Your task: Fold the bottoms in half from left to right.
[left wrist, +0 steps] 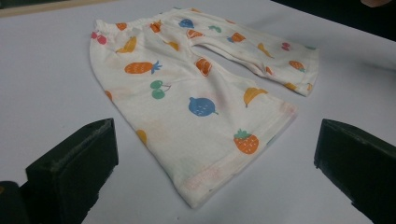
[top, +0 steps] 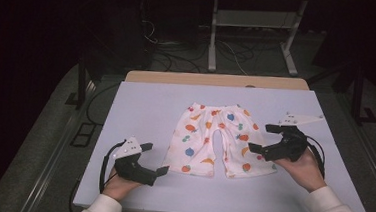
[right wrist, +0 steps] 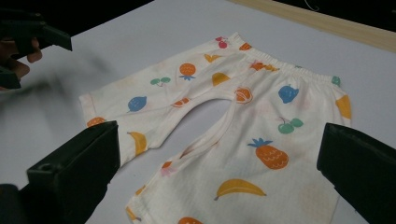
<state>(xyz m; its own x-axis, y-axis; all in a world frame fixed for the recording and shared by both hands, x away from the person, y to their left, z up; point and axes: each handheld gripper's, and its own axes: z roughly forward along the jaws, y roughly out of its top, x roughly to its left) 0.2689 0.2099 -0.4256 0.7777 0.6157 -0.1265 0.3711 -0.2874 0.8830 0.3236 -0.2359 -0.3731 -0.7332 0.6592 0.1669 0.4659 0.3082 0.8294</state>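
Both claws stand wide open and hold nothing. Left gripper [top: 154, 158] hovers near the tabletop's [top: 141, 102] front left corner, just beside the hem of one trouser leg. Right gripper [top: 265, 137] sits by the right edge, its jaws over the hem of the other leg. Fruit-print trousers [top: 215, 139] lie flat in the middle of the tabletop, waistband toward the far edge.

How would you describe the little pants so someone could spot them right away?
On the pale table lie small white pants, spread flat between the left tool and right tool. Their colourful fruit print sets them apart.
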